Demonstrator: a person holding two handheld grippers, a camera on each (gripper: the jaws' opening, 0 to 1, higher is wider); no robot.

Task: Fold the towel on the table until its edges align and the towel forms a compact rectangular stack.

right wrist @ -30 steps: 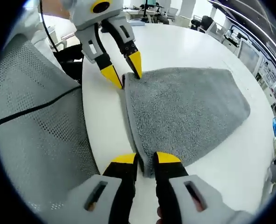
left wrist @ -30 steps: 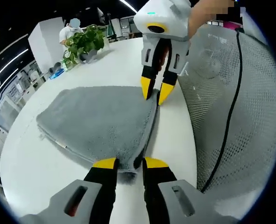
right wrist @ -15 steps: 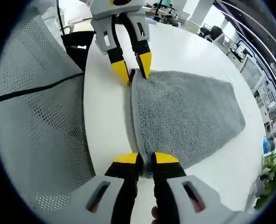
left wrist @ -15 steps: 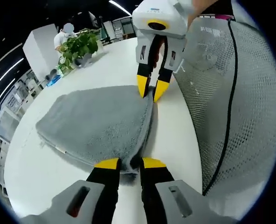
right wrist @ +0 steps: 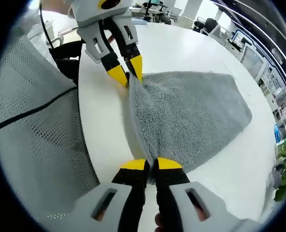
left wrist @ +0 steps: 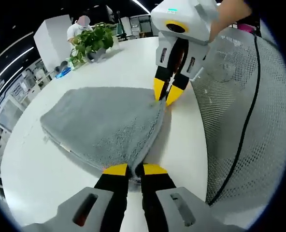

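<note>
A grey towel [left wrist: 104, 123] lies folded on the round white table [left wrist: 32, 169], its near edge lifted into a taut ridge between both grippers. In the left gripper view my left gripper [left wrist: 135, 169] is shut on one near corner of the towel, and my right gripper [left wrist: 165, 94] comes in from the top, pinching the other corner. In the right gripper view my right gripper [right wrist: 150, 164] is shut on its corner of the towel [right wrist: 191, 116], while the left gripper [right wrist: 125, 74] holds the far corner at the top.
A grey mesh chair back [left wrist: 239, 111] with a black cable stands close beside the table edge, also visible as mesh [right wrist: 32, 130]. A potted plant [left wrist: 91, 42] sits at the table's far side, with a person behind it. Office desks lie beyond.
Both grippers have closed fully on the towel's near corners and raised that edge off the table, pulling it tight between them.
</note>
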